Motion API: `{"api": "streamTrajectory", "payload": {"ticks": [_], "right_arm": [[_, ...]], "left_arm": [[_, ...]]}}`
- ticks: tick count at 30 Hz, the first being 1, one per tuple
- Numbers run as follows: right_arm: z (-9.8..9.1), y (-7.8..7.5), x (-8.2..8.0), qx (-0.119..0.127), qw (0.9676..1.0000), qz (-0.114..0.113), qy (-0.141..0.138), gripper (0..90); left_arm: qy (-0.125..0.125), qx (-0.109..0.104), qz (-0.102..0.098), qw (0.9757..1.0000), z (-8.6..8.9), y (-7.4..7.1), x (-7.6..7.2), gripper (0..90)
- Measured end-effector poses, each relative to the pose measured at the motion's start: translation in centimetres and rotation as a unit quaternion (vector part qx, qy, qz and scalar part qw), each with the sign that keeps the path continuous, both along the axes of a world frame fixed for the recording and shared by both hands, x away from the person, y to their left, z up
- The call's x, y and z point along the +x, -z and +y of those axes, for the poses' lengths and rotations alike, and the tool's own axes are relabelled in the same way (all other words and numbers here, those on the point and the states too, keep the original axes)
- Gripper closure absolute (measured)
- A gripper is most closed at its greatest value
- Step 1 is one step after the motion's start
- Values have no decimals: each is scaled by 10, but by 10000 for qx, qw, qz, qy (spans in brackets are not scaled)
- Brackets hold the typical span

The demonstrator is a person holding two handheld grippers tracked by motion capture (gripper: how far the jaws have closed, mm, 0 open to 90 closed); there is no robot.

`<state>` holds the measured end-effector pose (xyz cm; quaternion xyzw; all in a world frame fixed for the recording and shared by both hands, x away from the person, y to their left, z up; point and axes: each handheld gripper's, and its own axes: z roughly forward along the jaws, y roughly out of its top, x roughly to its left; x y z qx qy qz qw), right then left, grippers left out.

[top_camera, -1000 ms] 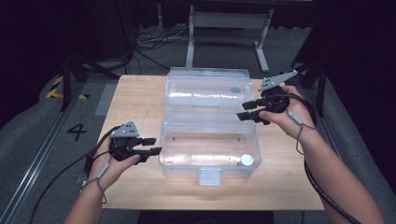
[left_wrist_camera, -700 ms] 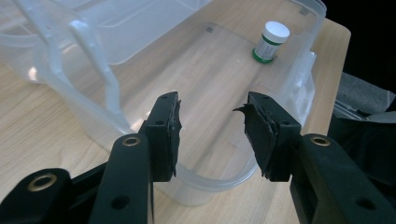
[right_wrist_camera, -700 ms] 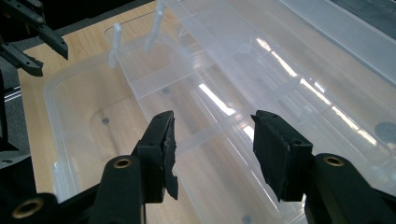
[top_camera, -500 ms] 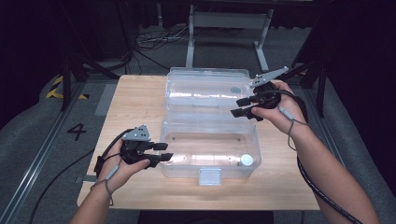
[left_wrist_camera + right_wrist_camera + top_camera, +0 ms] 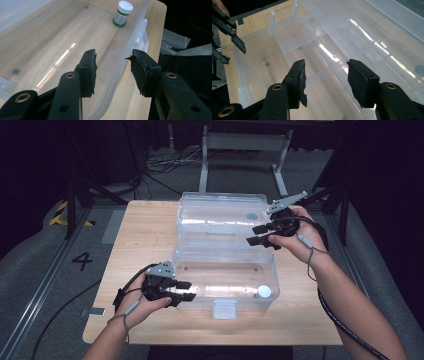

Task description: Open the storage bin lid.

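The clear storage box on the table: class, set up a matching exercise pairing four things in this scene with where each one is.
Things:
1. small white-capped bottle
2. open lid
3. left gripper
4. right gripper

Places:
A. at the box's near left wall
B. by the lid's right side
C. inside the box, near right corner
D. laid flat behind the box

Pairs: 1-C, 2-D, 3-A, 4-B

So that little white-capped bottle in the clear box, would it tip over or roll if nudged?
The bottle stands upright on a small base, so a nudge near its cap would probably topple it. Being round, it would likely roll then, though the clear box walls should stop it. It looks light.
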<state>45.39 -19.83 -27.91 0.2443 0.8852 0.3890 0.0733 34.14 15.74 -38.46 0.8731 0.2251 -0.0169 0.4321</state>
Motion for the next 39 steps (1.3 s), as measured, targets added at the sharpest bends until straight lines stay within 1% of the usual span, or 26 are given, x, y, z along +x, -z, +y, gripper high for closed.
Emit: {"api": "streamTrajectory", "payload": {"ticks": [1, 3, 6, 8, 11, 16, 19, 20, 23, 25, 27, 30, 32, 34, 37, 39], "right_arm": [[0, -1, 0, 10, 10000, 2, 27, 494], [1, -2, 0, 13, 10000, -3, 12, 493], [3, -2, 1, 2, 10000, -5, -16, 493], [4, -1, 2, -3, 10000, 25, -15, 491], [5, -1, 3, 20, 10000, -1, -7, 491], [7, 0, 5, 108, 9999, 1, 28, 489], [10, -1, 6, 89, 10000, -12, 9, 488], [10, -1, 6, 83, 10000, 3, 23, 488], [13, -2, 8, 117, 9999, -21, -11, 486], [16, -2, 9, 165, 9999, -11, 3, 486], [18, -2, 11, 200, 9998, -14, 0, 483], [22, -1, 14, 191, 9998, -25, -41, 477], [25, -1, 16, 207, 9998, 8, -44, 476], [27, 0, 18, 199, 9998, 26, -58, 477], [30, 0, 20, 217, 9997, 42, -45, 476], [32, 0, 22, 231, 9997, 47, -40, 477]], "left_arm": [[51, 44, 14, 10000, -2, 2, 0, 555], [96, 68, 45, 9999, -4, 4, 0, 555], [126, 219, 21, 9997, -7, 7, -1, 557], [176, 240, 55, 9995, -9, 9, -1, 557], [208, 321, 42, 9993, -12, 10, -2, 557], [264, 457, 47, 9986, -15, 13, -3, 560], [276, 530, 57, 9982, -17, 14, -3, 569], [295, 594, 30, 9978, -18, 14, -3, 578], [369, 635, 30, 9973, -19, 16, -3, 614], [405, 698, 12, 9967, -20, 18, -3, 639], [408, 772, -44, 9962, -20, 18, -3, 658], [395, 807, -94, 9959, -20, 19, -3, 701], [397, 902, -168, 9950, -20, 19, -2, 729], [466, 909, -224, 9945, -19, 20, -1, 749], [531, 885, -236, 9944, -19, 21, 0, 757], [527, 887, -233, 9944, -19, 21, 0, 758]]}}
